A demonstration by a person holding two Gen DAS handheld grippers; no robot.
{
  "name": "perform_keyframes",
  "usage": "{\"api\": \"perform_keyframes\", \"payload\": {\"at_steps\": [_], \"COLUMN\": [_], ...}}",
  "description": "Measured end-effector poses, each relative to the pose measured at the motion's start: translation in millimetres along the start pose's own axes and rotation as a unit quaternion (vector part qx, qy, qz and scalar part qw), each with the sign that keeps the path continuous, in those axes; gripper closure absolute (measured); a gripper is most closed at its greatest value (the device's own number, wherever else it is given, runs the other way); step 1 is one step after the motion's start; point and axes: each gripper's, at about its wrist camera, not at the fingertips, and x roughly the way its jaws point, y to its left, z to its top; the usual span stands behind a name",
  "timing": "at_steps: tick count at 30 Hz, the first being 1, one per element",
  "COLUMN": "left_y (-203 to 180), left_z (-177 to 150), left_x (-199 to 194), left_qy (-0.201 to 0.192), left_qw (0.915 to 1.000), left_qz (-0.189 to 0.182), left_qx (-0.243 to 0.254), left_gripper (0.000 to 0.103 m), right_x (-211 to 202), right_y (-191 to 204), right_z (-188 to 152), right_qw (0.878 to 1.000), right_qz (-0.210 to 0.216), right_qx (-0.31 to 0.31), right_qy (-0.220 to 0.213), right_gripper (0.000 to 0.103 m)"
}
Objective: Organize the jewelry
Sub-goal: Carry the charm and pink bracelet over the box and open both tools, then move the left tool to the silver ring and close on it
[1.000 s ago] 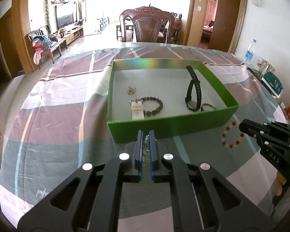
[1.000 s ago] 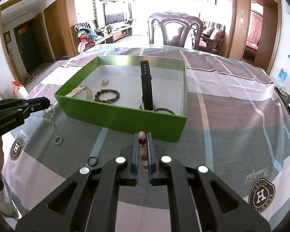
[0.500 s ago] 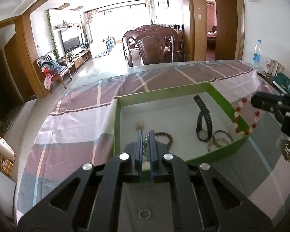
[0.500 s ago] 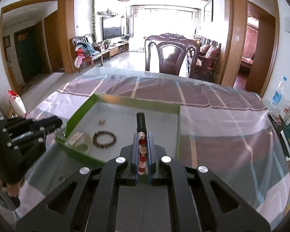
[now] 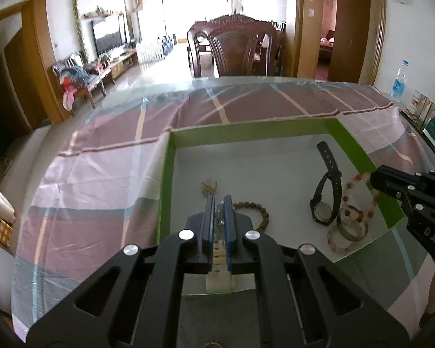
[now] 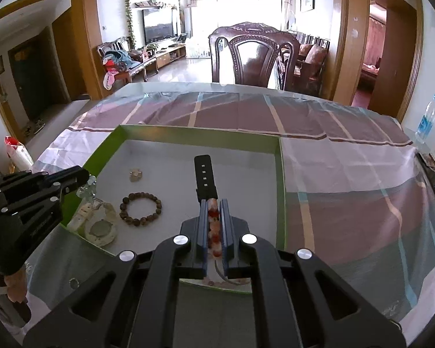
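Both grippers are positioned over the green box (image 5: 359, 148) with items in hand.

Left gripper (image 5: 219, 203): jaws nearly closed on a small clear crystal piece (image 6: 87, 187) that hangs just below the fingertips, inside the box's near left corner. A brown bead bracelet (image 5: 258, 210) lies just right of the fingertips; a small pale trinket (image 5: 208, 186) lies just ahead of them.

Right gripper (image 6: 214, 207): jaws have just been opening slightly, but the red-and-white bead bracelet (image 5: 359, 200) remains between the pads and hangs below them inside the box's right side. A black watch (image 5: 324, 194) and a metal bangle (image 5: 352, 226) lie directly beneath and left of the fingertips.

Progress, judged: several pieces are already in the box. Releasing both held pieces is pending. One small ring (image 6: 73, 282) remains on the tablecloth (image 6: 348, 174) outside the box, behind the left gripper.
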Motion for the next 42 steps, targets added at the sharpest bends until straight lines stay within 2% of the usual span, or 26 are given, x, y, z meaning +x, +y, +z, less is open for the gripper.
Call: {"api": "perform_keyframes", "payload": {"at_steps": [1, 2, 3, 4, 5, 7, 9, 11, 17, 21, 23, 27, 30, 33, 38, 42], "left_y": [1, 3, 5, 7, 9, 13, 16, 19, 22, 23, 20, 14, 10, 6, 3, -4], "left_z": [-1, -2, -2, -3, -5, -13, -24, -45, -106, -129, -132, -135, -135, -136, -134, -133], "left_x": [1, 1, 0, -1, -5, -18, -31, -43, -42, -36, -33, -24, -18, -16, -15, -13], "left_qy": [0.002, 0.003, 0.006, 0.006, 0.004, -0.001, 0.001, 0.009, 0.071, 0.092, 0.095, 0.106, 0.111, 0.11, 0.112, 0.109], "left_qw": [1.0, 1.0, 0.9999, 0.9999, 0.9999, 1.0, 1.0, 0.9998, 0.997, 0.9956, 0.9952, 0.9941, 0.9935, 0.9934, 0.9929, 0.9923], "left_qz": [-0.002, -0.003, -0.006, -0.008, -0.008, 0.0, 0.007, 0.006, 0.008, -0.007, -0.013, -0.017, -0.016, -0.017, -0.03, -0.049], "left_qx": [-0.002, -0.005, -0.008, -0.01, -0.011, -0.003, 0.007, 0.017, 0.029, 0.017, 0.015, 0.018, 0.022, 0.025, 0.027, 0.033], "left_gripper": [0.096, 0.092, 0.087, 0.079, 0.074, 0.072, 0.07, 0.063, 0.063, 0.063, 0.063, 0.063, 0.063, 0.063, 0.063, 0.064], "right_x": [-1, -2, -6, -11, -15, -27, -35, -36, -10, 4, 10, 11, 9, 7, 17, 22], "right_y": [-1, -2, -3, -4, -3, 4, 12, 24, 68, 78, 81, 82, 83, 81, 57, 41], "right_z": [-1, -2, -5, -8, -11, -23, -36, -55, -102, -110, -114, -115, -119, -122, -113, -109], "right_qw": [1.0, 1.0, 1.0, 1.0, 1.0, 0.999, 0.998, 0.993, 0.982, 0.98, 0.98, 0.981, 0.981, 0.981, 0.989, 0.992], "right_qz": [0.003, 0.007, 0.013, 0.017, 0.021, 0.037, 0.062, 0.099, 0.1, 0.101, 0.094, 0.084, 0.079, 0.067, 0.018, 0.023], "right_qx": [0.001, 0.004, 0.008, 0.011, 0.011, -0.002, -0.015, -0.029, -0.106, -0.109, -0.113, -0.125, -0.137, -0.146, -0.11, -0.076], "right_qy": [0.002, 0.004, 0.004, 0.004, 0.005, 0.009, 0.025, 0.057, 0.117, 0.131, 0.136, 0.12, 0.112, 0.106, 0.093, 0.098], "right_gripper": [0.084, 0.075, 0.071, 0.068, 0.068, 0.068, 0.068, 0.068, 0.068, 0.068, 0.068, 0.068, 0.082, 0.083, 0.083, 0.083]}}
